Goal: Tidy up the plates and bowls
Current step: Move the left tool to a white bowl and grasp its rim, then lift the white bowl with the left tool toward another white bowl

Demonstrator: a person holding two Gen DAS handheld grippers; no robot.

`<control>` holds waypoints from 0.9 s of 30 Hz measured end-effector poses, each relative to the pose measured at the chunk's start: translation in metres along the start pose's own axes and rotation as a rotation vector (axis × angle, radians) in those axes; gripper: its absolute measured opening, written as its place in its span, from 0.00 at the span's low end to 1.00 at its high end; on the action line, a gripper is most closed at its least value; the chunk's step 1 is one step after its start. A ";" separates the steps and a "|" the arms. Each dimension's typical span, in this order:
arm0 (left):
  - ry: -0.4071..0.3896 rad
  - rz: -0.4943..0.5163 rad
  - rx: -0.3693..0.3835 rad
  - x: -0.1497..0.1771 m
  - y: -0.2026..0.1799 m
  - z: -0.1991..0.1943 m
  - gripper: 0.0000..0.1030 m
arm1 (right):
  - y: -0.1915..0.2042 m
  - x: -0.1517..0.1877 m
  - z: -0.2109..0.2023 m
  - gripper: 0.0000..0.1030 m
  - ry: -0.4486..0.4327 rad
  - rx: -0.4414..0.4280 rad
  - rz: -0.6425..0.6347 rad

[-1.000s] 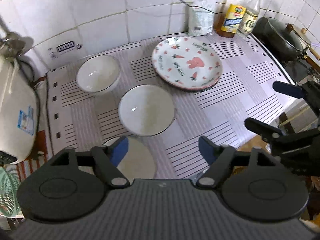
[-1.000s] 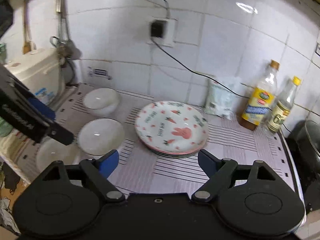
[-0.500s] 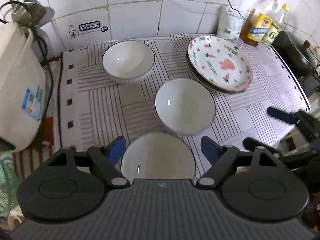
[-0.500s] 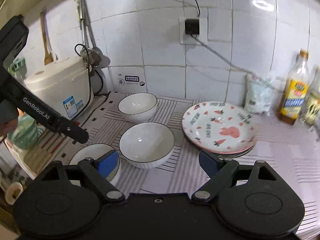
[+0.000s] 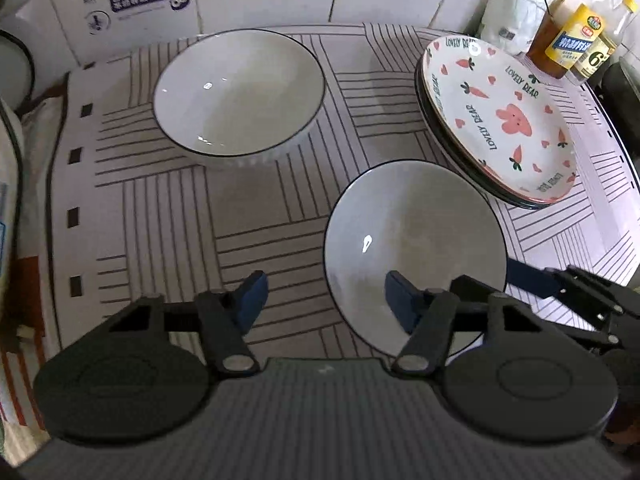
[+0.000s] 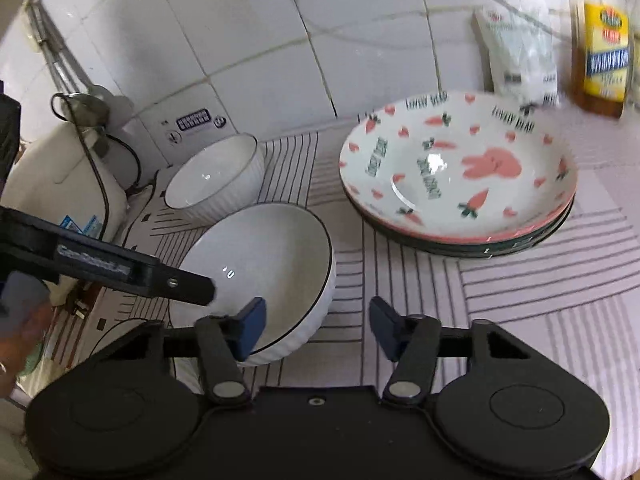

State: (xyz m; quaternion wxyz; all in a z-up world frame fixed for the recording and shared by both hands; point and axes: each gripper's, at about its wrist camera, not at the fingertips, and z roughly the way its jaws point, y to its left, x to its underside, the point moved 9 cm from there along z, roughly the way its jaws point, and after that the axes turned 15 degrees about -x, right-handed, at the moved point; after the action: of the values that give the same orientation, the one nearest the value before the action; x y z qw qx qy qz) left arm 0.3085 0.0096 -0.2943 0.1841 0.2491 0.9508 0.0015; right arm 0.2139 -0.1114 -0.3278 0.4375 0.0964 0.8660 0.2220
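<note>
Two white bowls with dark rims stand on the striped mat. The near bowl (image 5: 416, 248) (image 6: 272, 264) lies by both grippers; the far bowl (image 5: 240, 92) (image 6: 216, 176) stands near the wall. A stack of carrot-and-rabbit plates (image 5: 500, 120) (image 6: 460, 180) sits to the right. My left gripper (image 5: 326, 300) is open, its right finger over the near bowl's near rim. My right gripper (image 6: 316, 322) is open beside the near bowl's right edge, its left finger at the rim. The third bowl is out of view.
A white rice cooker (image 6: 52, 184) stands at the left edge. Oil bottles (image 5: 576, 32) (image 6: 604, 40) and a white bag (image 6: 516, 52) stand at the back right against the tiled wall. A dark pot edge (image 5: 624, 92) shows at the far right.
Both grippers have moved forward and down toward the near bowl. The third, closest bowl has dropped out of the left wrist view. Both stay open.
</note>
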 end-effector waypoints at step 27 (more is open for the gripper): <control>0.090 0.108 0.048 0.041 -0.101 -0.055 0.17 | -0.032 0.011 -0.090 0.20 -0.010 0.050 0.011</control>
State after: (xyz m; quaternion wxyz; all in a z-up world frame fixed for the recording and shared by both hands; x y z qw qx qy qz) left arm 0.2085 -0.0549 -0.2671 0.1349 0.3043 0.9430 -0.0002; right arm 0.1365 -0.1626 -0.3038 0.4382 0.1132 0.8684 0.2023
